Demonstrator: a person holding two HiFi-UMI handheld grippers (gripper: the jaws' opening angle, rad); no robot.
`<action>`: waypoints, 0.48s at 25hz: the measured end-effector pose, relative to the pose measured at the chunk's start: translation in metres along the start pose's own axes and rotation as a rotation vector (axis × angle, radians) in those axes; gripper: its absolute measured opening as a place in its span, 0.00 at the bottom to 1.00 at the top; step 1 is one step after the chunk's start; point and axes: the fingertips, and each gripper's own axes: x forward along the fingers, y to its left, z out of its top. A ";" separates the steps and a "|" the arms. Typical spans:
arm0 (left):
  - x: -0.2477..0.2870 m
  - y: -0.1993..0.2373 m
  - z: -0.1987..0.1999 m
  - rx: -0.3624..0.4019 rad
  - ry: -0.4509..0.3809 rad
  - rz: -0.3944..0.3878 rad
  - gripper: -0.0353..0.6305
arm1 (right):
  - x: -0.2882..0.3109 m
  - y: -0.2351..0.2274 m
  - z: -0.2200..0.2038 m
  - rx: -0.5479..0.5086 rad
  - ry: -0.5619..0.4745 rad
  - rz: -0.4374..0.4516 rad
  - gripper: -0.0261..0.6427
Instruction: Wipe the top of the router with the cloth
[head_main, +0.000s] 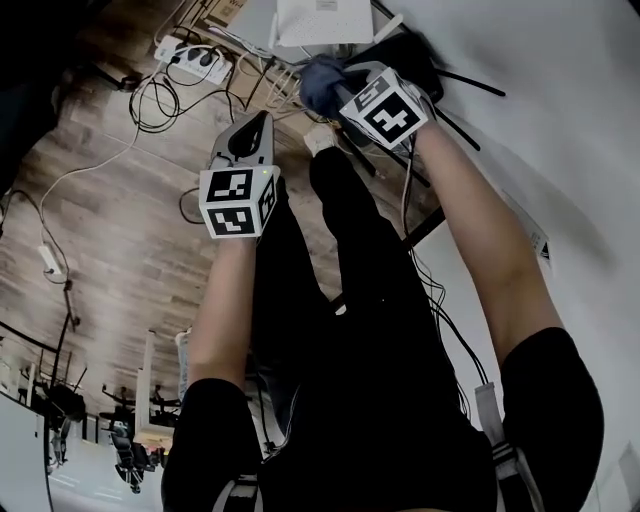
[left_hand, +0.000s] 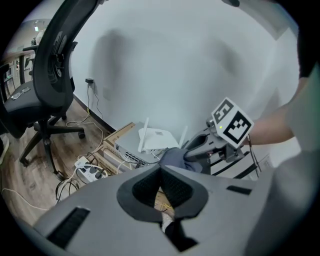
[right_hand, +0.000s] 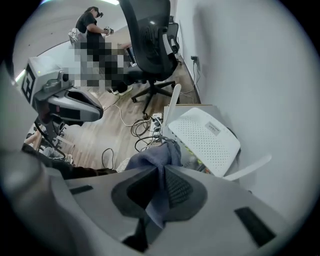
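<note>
The white router (head_main: 320, 20) with its antennas sits low by the wall; it also shows in the left gripper view (left_hand: 157, 137) and the right gripper view (right_hand: 205, 140). My right gripper (head_main: 338, 88) is shut on a blue-grey cloth (head_main: 318, 80), whose bunched end (right_hand: 157, 157) hangs just short of the router's perforated top. The cloth (left_hand: 175, 159) and right gripper (left_hand: 212, 145) are visible from the left side too. My left gripper (head_main: 256, 125) hovers over the floor to the left, its jaws shut with nothing between them (left_hand: 161, 172).
A white power strip (head_main: 190, 60) and tangled cables lie on the wood floor left of the router. A grey switch box (left_hand: 125, 145) sits under it. A black office chair (right_hand: 150, 45) stands behind. The white wall (head_main: 560, 120) runs along the right.
</note>
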 end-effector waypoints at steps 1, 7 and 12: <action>0.001 -0.002 -0.004 0.002 0.008 -0.007 0.05 | 0.004 0.003 -0.003 -0.016 0.005 0.016 0.07; 0.006 -0.020 -0.028 0.035 0.050 -0.043 0.05 | 0.020 0.016 -0.029 -0.125 0.006 0.136 0.07; 0.005 -0.032 -0.035 0.057 0.065 -0.058 0.05 | 0.015 0.027 -0.053 -0.147 0.049 0.224 0.07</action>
